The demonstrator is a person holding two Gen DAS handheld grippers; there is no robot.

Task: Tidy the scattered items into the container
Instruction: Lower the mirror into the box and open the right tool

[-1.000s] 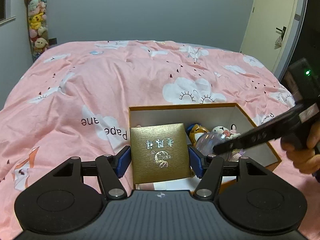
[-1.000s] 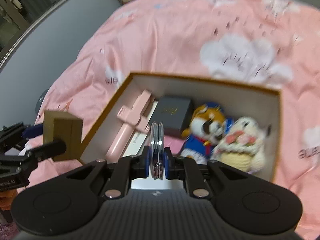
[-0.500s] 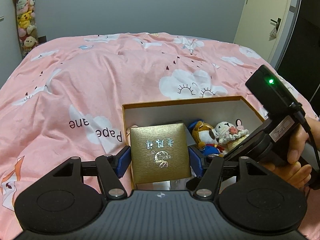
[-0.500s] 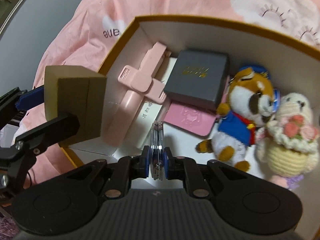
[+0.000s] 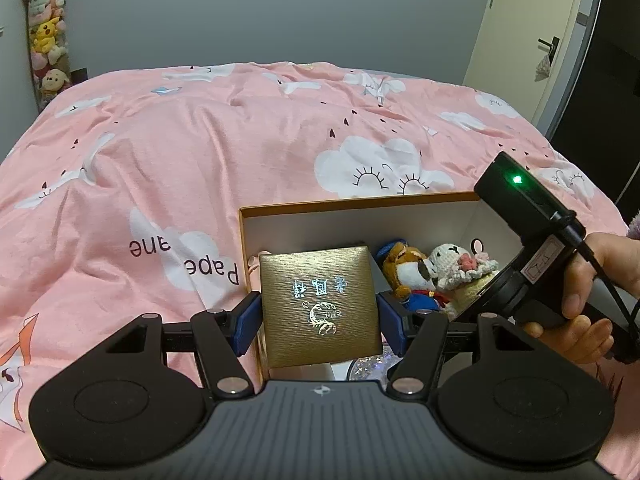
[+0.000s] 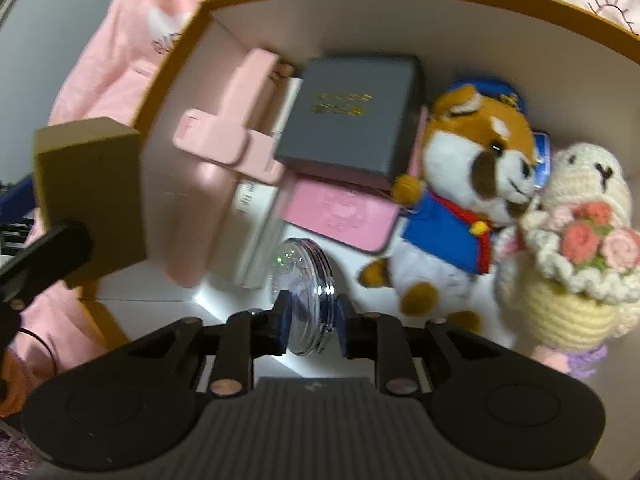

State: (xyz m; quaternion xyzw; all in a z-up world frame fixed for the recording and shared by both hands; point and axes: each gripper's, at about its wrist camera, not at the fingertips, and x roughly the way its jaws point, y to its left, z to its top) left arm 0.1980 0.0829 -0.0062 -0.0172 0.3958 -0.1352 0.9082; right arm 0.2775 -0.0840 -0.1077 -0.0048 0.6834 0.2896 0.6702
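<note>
The pink bedspread (image 5: 200, 152) carries the orange-rimmed box (image 5: 360, 202), its near wall hidden behind the left gripper (image 5: 319, 322), which clamps the gold box (image 5: 318, 304) over the rim. The right gripper (image 6: 310, 320), jaws just opening, stands slack around a clear glittery disc (image 6: 304, 300) leaning inside; contact is blurred.

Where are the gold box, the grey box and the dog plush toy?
gold box (image 5: 319, 307): left wrist view, middle of its printed lid.
grey box (image 6: 347, 112): right wrist view, lid near the gold lettering.
dog plush toy (image 6: 476, 148): right wrist view, its face.
</note>
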